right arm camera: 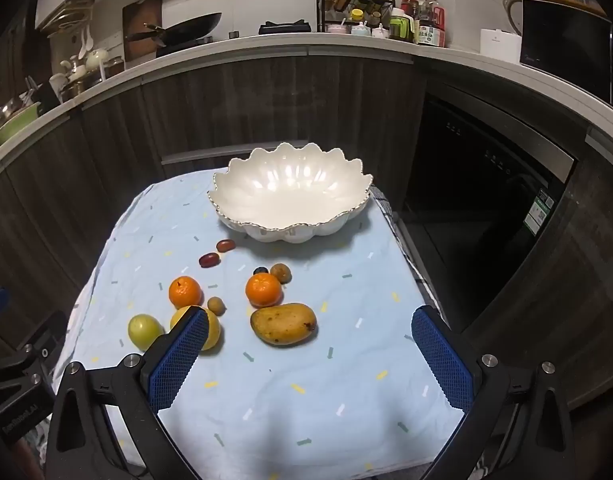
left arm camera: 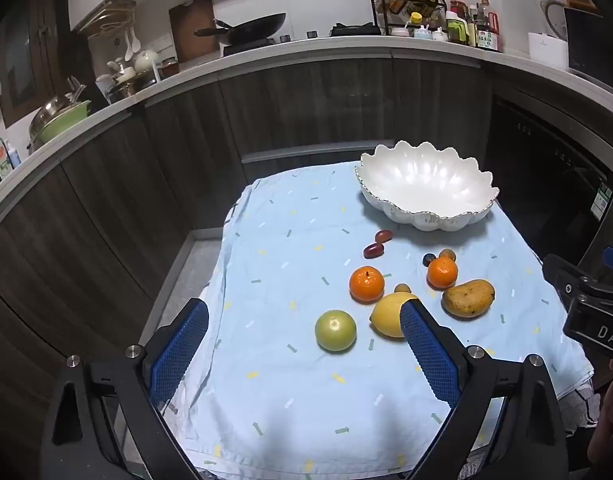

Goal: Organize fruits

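Note:
A white scalloped bowl stands empty at the far side of a light blue cloth. In front of it lie two oranges, a lemon, a green round fruit, a mango, two small red fruits and some small brown and dark ones. My left gripper is open and empty above the near cloth, the green fruit between its fingers in view. My right gripper is open and empty, with the mango between its fingers in view.
The blue cloth covers a small table with edges left, right and near. Dark cabinets and a curved counter with a wok, bottles and dishes stand behind. A dark appliance is on the right.

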A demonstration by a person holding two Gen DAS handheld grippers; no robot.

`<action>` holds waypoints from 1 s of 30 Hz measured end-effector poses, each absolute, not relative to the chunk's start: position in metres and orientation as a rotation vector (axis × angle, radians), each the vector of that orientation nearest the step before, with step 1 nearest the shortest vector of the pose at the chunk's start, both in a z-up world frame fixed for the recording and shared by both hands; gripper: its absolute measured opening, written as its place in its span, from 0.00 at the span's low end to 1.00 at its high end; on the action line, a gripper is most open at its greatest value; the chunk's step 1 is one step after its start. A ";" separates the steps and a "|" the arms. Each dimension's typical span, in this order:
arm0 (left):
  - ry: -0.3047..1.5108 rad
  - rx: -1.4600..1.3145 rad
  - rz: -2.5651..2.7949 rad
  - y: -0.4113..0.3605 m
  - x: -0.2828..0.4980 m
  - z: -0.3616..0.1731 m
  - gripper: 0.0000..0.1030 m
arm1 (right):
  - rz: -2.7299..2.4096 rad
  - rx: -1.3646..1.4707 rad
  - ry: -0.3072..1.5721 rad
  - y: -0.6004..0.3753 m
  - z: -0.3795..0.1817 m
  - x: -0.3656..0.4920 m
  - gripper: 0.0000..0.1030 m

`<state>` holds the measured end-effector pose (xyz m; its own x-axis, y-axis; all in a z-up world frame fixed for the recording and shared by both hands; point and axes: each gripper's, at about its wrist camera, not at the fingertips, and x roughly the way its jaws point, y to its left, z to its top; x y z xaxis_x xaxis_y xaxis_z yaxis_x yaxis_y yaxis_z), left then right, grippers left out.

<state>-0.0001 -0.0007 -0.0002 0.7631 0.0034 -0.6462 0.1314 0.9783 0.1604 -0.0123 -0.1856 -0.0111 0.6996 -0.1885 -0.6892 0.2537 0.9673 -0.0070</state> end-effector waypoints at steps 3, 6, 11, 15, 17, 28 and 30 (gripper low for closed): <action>0.706 0.206 -0.071 -0.004 -0.001 0.000 0.96 | -0.243 0.099 0.752 -0.186 -0.012 -0.014 1.00; 0.707 0.168 -0.080 0.004 0.000 -0.002 0.96 | -0.244 0.098 0.753 -0.188 -0.013 -0.014 1.00; 0.706 0.176 -0.073 0.007 -0.001 0.002 0.96 | -0.247 0.096 0.745 -0.189 -0.007 -0.014 1.00; 0.706 0.178 -0.071 0.007 0.000 0.003 0.96 | -0.252 0.105 0.730 -0.193 -0.001 -0.018 1.00; 0.705 0.175 -0.071 0.007 0.001 0.002 0.96 | -0.256 0.110 0.723 -0.192 -0.005 -0.019 1.00; 0.697 0.183 -0.058 0.002 -0.003 0.003 0.96 | -0.256 0.108 0.714 -0.189 -0.005 -0.021 1.00; 0.698 0.182 -0.058 0.002 -0.003 0.004 0.96 | -0.256 0.109 0.715 -0.189 -0.005 -0.021 1.00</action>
